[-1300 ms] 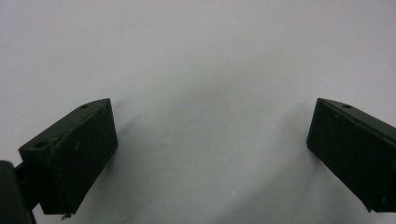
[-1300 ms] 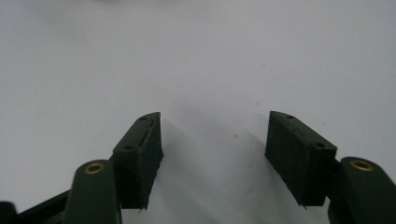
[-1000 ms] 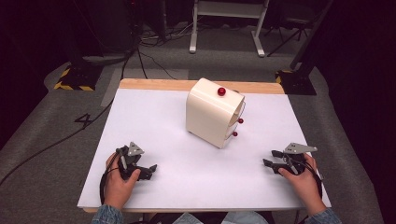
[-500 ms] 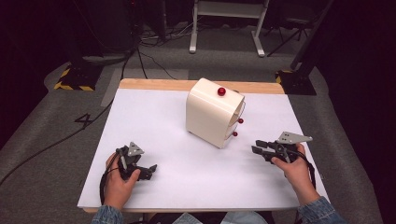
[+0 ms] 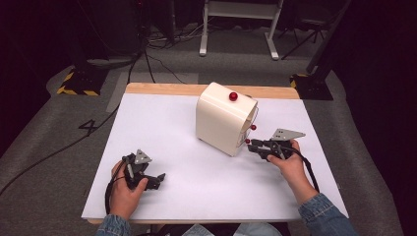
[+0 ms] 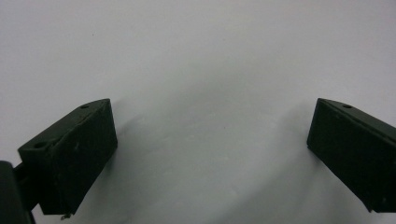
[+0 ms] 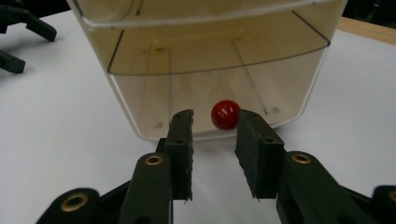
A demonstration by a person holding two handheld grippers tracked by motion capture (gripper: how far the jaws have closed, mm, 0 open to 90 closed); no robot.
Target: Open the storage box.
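Cream drawer box (image 5: 223,123), unlabelled; right gripper (image 7: 214,140) open before its red knob (image 7: 225,115).

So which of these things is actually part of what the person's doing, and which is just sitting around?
In play, as far as I can judge:
- cream drawer box
- its lowest red knob
- right tool, open, lined up on that knob

Just there:
- left tool, open, on the white table
- floor cables
- white stand
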